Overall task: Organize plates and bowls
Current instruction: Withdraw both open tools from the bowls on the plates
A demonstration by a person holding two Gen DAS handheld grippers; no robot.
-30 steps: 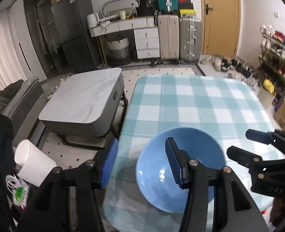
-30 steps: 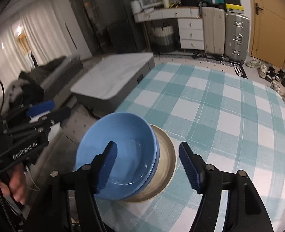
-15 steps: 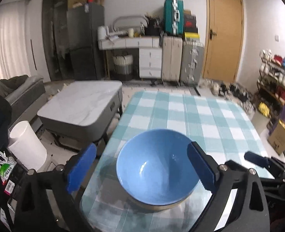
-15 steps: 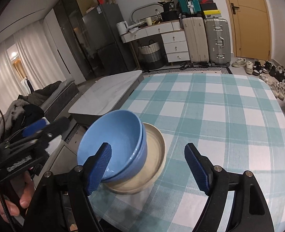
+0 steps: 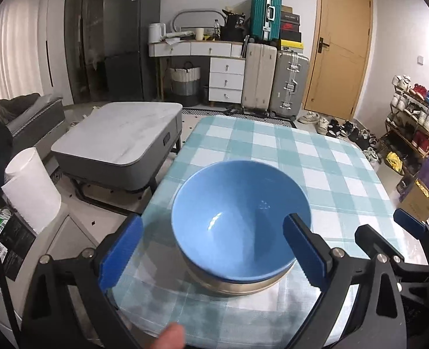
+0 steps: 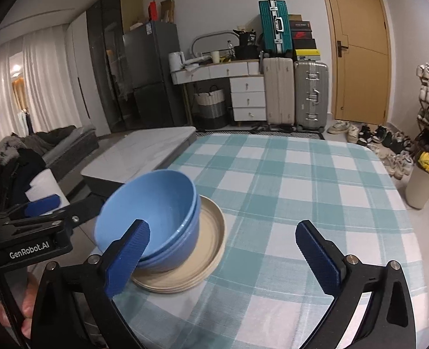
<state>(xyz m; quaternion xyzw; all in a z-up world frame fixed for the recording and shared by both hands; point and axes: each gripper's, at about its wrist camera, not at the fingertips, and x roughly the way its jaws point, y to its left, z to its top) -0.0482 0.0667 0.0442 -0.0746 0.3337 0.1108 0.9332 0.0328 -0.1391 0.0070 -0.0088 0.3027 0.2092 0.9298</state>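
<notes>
A home, a lived-in living and dining room. A table under a teal checked cloth stands beside a grey coffee table and a sofa. A fridge, a white drawer unit, suitcases, a wooden door and a shoe rack with shoes line the walls; curtains hang at left.
</notes>
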